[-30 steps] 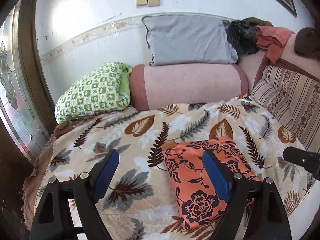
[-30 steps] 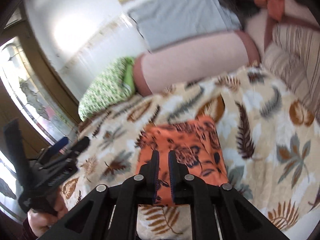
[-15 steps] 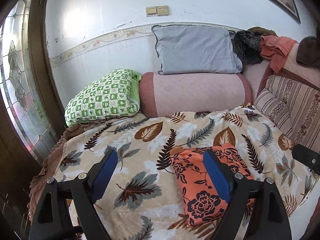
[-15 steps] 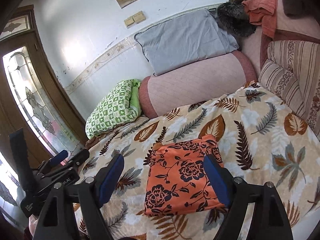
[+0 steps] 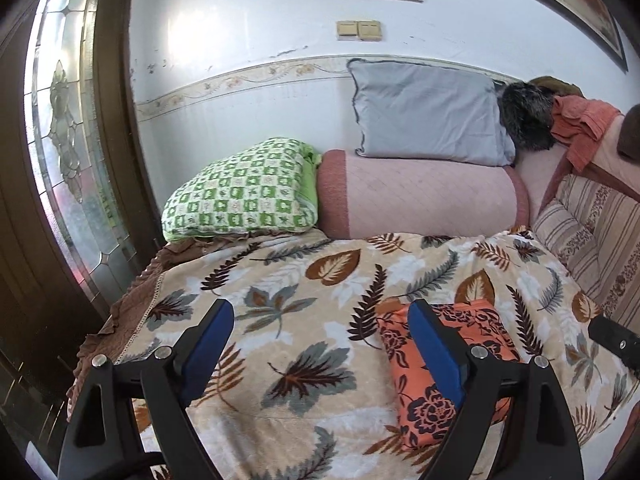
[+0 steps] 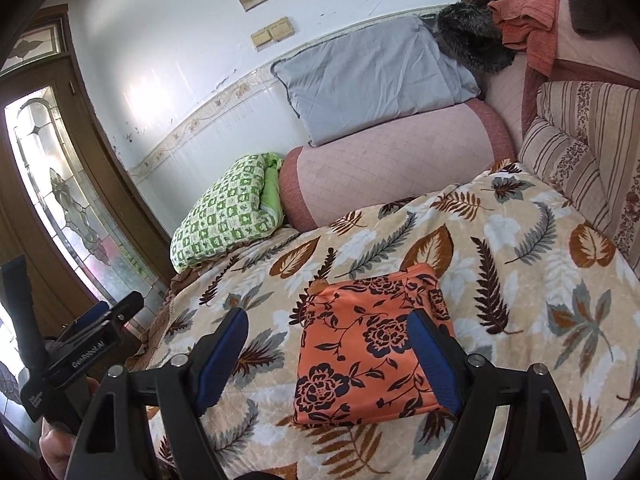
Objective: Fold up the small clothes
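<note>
Orange floral garment (image 6: 372, 344) lies folded flat on the leaf-print blanket (image 6: 520, 248), directly under and ahead of the right gripper (image 6: 328, 354); the left gripper (image 5: 320, 344) is off to its left. Long axis runs roughly away from the camera. Both sets of jaws apart, empty. Right is nearer.

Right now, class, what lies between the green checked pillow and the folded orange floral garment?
Only bare leaf-print blanket separates the green checked pillow from the orange floral garment; the right wrist view shows it best.
</note>
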{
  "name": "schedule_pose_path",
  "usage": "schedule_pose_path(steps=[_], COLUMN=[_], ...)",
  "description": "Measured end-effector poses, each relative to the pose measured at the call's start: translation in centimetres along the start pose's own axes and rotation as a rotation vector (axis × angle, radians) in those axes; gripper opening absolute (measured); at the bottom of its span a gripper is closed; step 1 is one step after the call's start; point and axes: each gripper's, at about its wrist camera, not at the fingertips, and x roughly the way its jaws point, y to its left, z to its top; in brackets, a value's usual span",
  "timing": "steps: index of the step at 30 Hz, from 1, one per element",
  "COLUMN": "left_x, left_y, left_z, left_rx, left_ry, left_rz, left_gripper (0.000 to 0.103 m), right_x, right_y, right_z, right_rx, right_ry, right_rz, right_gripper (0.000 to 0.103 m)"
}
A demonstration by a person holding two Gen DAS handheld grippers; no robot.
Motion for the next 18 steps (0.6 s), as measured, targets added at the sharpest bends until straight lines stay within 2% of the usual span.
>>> schedule_pose_path(steps=[8, 18], left_x=[-0.2, 0.4], left_y=[1.7, 1.3], left_z=[-0.3, -0.7], left_rx=[-0.021, -0.009], left_ry=[0.003, 0.026], left_rz=[0.022, 0.027], left_gripper=[0.089, 0.089], right_x=[0.9, 1.1], right_y=[1.4, 1.7], right_z=[-0.9, -1.3], right_rx=[-0.021, -0.009], right_ry=[0.023, 0.031], right_rz=[0.02, 0.03], right_gripper=[0.085, 0.085])
